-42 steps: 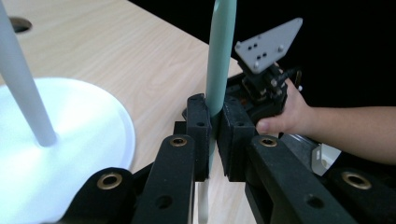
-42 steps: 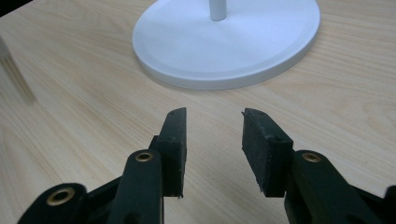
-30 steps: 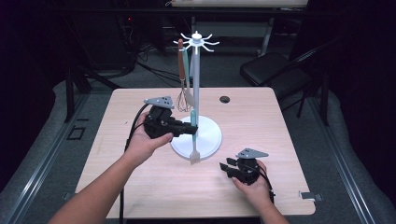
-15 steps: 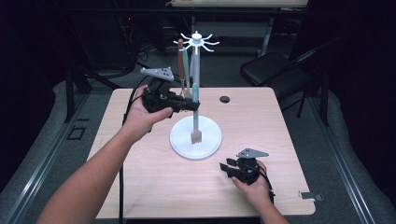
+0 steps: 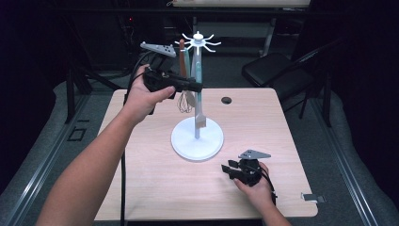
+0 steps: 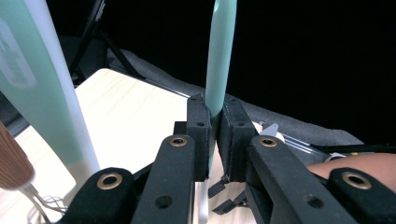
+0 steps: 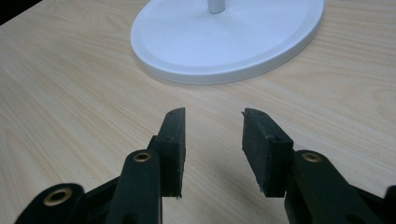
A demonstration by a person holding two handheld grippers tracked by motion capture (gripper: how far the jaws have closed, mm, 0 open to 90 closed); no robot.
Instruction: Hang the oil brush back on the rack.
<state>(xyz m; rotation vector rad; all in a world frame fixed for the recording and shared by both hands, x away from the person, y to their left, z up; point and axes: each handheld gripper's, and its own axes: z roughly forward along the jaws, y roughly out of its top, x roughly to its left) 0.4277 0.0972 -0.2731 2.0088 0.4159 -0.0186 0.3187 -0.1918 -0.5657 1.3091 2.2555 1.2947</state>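
A white utensil stand (image 5: pixel 197 139) with a hooked crown (image 5: pixel 198 39) rises from the table's middle. My left gripper (image 5: pixel 197 87) is up beside its pole, shut on the mint-green handle of a spatula (image 5: pixel 201 101) that hangs upright with its tan blade above the base. In the left gripper view the handle (image 6: pixel 219 65) is pinched between the pads of that gripper (image 6: pixel 214 135). My right gripper (image 5: pixel 230 170) lies on the table in front of the base and to its right, open with nothing in it. In its own view, that gripper (image 7: pixel 212 140) faces the base (image 7: pixel 224 42).
A whisk (image 5: pixel 186 101) and a brown-handled utensil (image 5: pixel 182 59) hang from the stand, just behind my left gripper. A small black disc (image 5: pixel 226 100) lies at the table's far side. A chair (image 5: pixel 268 70) stands beyond the table, and a metal clip (image 5: pixel 313 197) sits at its right front edge.
My left hand has risen and moved back toward the stand's top, lifting the spatula from the base's edge to hang upright beside the pole. The right hand has stayed put.
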